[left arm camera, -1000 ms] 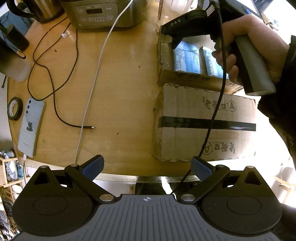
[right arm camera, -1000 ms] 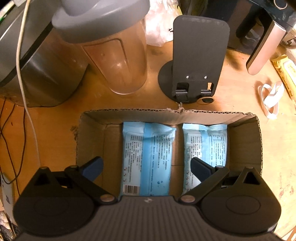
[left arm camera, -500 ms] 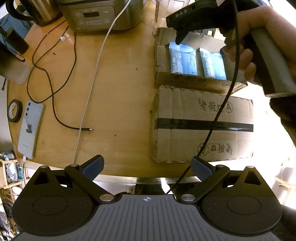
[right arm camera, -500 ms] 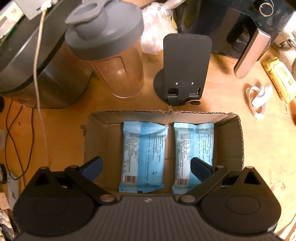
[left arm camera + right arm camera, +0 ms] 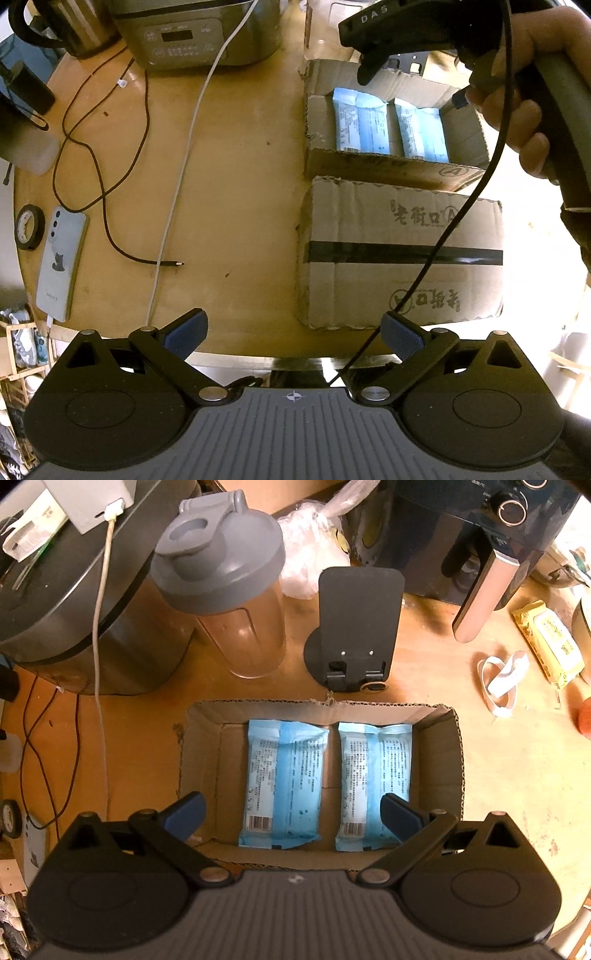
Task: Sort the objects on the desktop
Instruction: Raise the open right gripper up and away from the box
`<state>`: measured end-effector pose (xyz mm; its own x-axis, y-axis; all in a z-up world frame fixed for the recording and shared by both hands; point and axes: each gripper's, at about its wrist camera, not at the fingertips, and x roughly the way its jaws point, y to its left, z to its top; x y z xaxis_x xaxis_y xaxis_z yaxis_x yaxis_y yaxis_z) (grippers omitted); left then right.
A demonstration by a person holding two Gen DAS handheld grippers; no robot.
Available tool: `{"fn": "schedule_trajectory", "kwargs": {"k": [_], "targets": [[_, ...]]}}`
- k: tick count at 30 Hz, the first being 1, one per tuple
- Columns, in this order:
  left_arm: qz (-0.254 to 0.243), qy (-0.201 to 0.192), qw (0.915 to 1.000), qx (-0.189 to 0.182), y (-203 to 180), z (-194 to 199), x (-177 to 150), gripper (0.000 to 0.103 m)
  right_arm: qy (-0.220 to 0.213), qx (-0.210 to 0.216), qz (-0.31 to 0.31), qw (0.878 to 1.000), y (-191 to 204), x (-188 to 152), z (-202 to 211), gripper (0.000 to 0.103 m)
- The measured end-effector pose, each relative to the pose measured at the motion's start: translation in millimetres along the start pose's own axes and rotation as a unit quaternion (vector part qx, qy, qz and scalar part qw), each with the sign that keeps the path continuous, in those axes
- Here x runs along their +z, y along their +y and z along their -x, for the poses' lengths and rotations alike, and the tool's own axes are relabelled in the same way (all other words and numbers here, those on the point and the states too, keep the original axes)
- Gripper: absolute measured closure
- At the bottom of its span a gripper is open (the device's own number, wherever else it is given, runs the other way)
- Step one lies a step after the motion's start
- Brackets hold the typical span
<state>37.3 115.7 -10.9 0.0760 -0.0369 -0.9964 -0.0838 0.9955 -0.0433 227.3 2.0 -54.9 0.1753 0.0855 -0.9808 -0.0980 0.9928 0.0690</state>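
Observation:
An open cardboard box [image 5: 199,746] on the wooden table holds two blue wipe packs, one on the left [image 5: 282,782] and one on the right [image 5: 373,784], lying side by side. My right gripper [image 5: 291,812] is open and empty, raised above the box's near edge. My left gripper [image 5: 293,332] is open and empty at the table's front edge. In the left wrist view the box [image 5: 369,168] and packs [image 5: 360,125] sit at the right rear, with the right gripper's body [image 5: 406,29] above them.
A closed taped carton [image 5: 399,254] lies in front of the open box. A phone [image 5: 61,262], tape roll [image 5: 28,227], black cable [image 5: 110,236] and white cable [image 5: 184,162] lie left. A shaker bottle [image 5: 229,587], black stand [image 5: 356,627], cooker [image 5: 199,33], yellow pack [image 5: 550,642] stand behind.
My right gripper has risen and drawn back from the box, so both packs and more of the table behind show. The left gripper has shifted slightly; the boxes appear lower and further left.

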Motion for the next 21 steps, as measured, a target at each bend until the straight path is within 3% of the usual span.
{"fn": "schedule_trajectory", "kwargs": {"k": [21], "targets": [[-0.007, 0.000, 1.0000, 0.003, -8.6, -0.4, 1.0, 0.000, -0.005, -0.012, -0.015, 1.000, -45.9, -1.9, -2.6, 0.000]]}}
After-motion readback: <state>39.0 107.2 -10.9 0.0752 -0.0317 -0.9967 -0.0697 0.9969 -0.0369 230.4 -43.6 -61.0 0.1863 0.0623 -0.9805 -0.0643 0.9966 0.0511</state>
